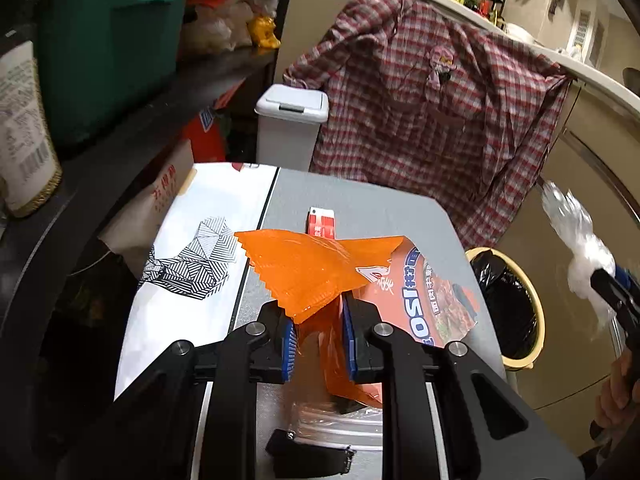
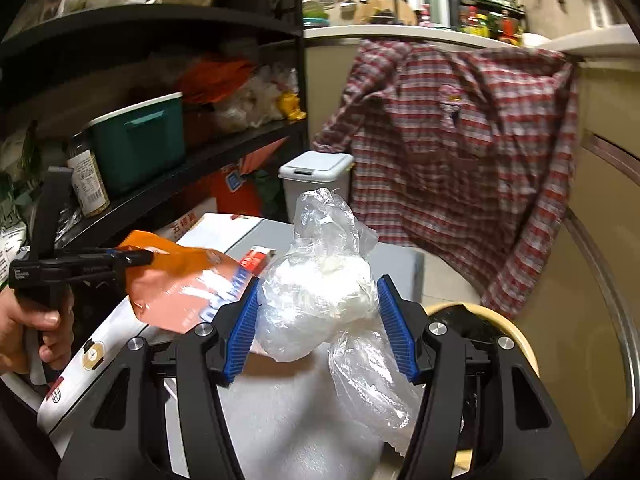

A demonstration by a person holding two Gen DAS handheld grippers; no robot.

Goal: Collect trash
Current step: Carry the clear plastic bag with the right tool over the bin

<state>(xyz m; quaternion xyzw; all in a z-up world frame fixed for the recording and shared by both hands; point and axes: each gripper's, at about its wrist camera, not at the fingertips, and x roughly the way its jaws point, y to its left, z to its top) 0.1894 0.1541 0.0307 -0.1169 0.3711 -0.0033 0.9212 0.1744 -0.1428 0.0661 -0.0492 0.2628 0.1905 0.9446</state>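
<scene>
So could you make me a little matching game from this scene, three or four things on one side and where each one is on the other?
Things:
1. orange wrapper
2. clear plastic bag
3. plaid shirt
4. black-lined bin

Places:
A. hanging from the counter edge
B. on the floor beside the grey table
C. pinched in the left gripper
D. held in the right gripper

Pairs: 1-C, 2-D, 3-A, 4-B

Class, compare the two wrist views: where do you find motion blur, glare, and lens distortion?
Left wrist view: clear plastic bag at the right edge is motion-smeared; counter edge bows from the fisheye lens. Right wrist view: plaid shirt looks soft; glare spots on the orange wrapper.
</scene>
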